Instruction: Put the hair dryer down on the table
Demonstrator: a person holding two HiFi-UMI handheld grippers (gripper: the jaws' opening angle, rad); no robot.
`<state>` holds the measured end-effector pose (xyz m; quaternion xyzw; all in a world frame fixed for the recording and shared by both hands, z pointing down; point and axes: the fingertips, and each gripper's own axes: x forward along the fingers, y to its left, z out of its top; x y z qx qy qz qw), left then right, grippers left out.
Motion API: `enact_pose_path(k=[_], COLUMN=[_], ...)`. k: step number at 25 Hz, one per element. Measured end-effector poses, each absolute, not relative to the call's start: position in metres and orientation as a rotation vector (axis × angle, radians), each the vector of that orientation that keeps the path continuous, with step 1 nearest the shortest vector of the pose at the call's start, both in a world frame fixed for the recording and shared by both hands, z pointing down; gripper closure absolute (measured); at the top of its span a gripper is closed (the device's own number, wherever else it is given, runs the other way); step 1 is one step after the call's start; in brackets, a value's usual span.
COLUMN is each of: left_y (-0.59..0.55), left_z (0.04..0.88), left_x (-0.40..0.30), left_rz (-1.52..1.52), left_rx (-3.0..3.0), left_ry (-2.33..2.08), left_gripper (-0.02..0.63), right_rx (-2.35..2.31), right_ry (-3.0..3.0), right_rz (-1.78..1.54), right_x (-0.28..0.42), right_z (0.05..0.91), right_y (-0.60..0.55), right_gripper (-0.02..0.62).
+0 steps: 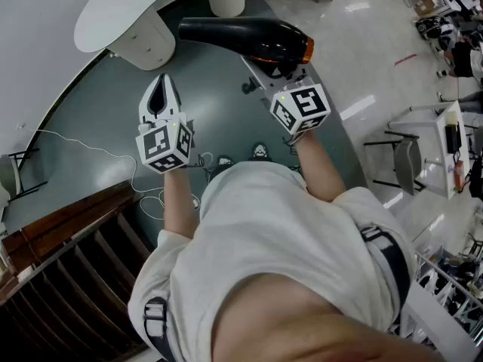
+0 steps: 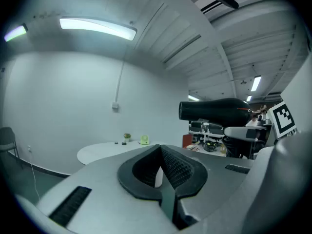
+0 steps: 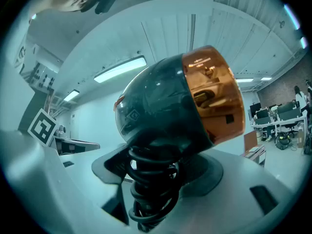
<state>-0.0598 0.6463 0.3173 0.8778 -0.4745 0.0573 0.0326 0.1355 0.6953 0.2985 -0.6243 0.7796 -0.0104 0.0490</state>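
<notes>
A black hair dryer [image 1: 241, 36] with an orange rear band hangs level in the air, nozzle pointing left, beside the white round table [image 1: 113, 10]. My right gripper [image 1: 278, 72] is shut on its handle, which has the black cord wound round it [image 3: 151, 179]. In the right gripper view the dryer's body [image 3: 170, 106] fills the middle, standing up from between the jaws. My left gripper [image 1: 161, 96] is lower and to the left, shut, with nothing in it. In the left gripper view the dryer [image 2: 219, 110] shows at the right, and the table top [image 2: 105, 152] lies farther off.
The table stands on a thick white pedestal [image 1: 143, 45]. A small green object [image 2: 144, 140] and a few small items sit on its top. A white cable [image 1: 98, 153] trails over the dark floor. Wooden shelving [image 1: 68, 255] is at lower left, desks and a chair [image 1: 411, 161] at right.
</notes>
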Motion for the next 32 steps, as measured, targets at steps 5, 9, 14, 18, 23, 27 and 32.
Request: enact_pose_path(k=[5,9,14,18,23,27,32], left_y=[0.652,0.657,0.662,0.664,0.672,0.666,0.642], left_z=[0.318,0.319,0.32,0.328,0.338,0.337,0.341], left_x=[-0.058,-0.052,-0.04,-0.029,-0.019,-0.009,-0.015], left_rz=[0.178,0.172,0.16,0.176,0.166,0.175,0.193], left_rx=[2.712,2.715,2.716,2.701,2.667,2.67,2.66], left_ry=[-1.452,-1.446,-1.453,-1.471,-1.504,-1.514,-1.497], left_gripper=[0.588,0.588,0.588,0.588,0.588,0.588,0.588], right_rx=[-1.894,-1.877,-1.872,-1.86,-1.845,-1.834,-1.837], right_ry=[2.36,2.35,2.362,2.363,2.398,2.42,2.41], right_rz=[-0.024,-0.027,-0.028,-0.04,-0.029,-0.025,-0.046], right_x=[0.136,0.143,0.156,0.171,0.185,0.192,0.185], right_z=[0.296,0.296,0.299,0.304,0.311,0.314,0.311], right_y=[0.699,0.705,0.707,0.707,0.716,0.705,0.677], right_gripper=[0.302,0.302,0.304,0.304,0.304,0.304,0.304])
